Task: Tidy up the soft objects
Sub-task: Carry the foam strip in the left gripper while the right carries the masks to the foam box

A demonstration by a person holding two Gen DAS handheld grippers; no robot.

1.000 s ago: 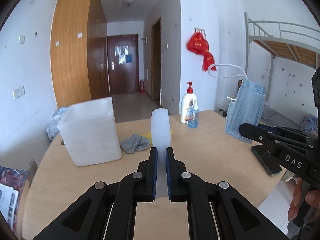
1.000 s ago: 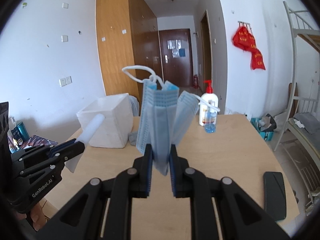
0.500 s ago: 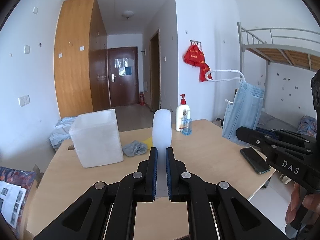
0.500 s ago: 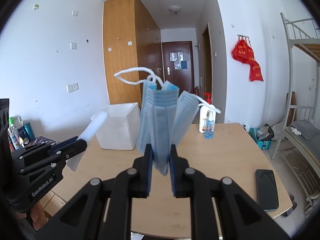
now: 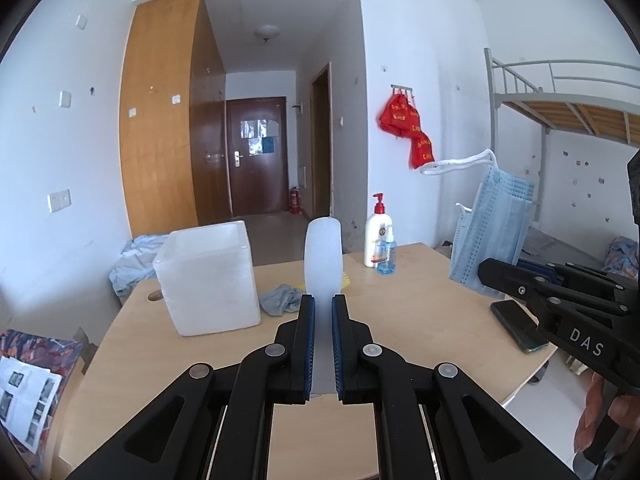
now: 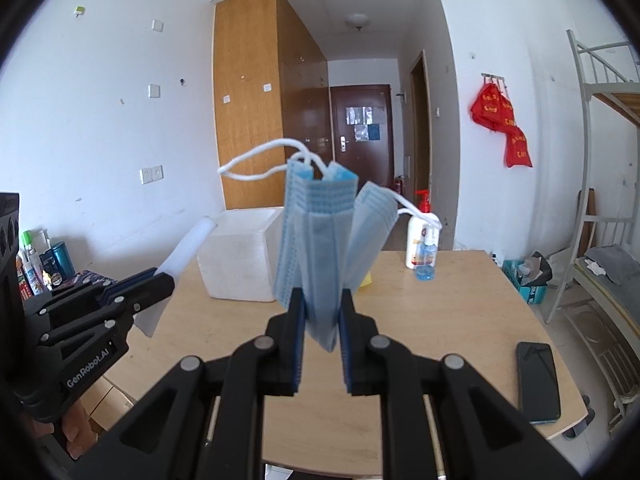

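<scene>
**Both grippers loaded above the table**

The left gripper is clamped on a white foam sheet that stands upright between its fingers. The right gripper pinches a stack of blue face masks, ear loops sticking up. Both are held in the air over the wooden table, where a white foam box, a grey rag and a phone sit.
</scene>
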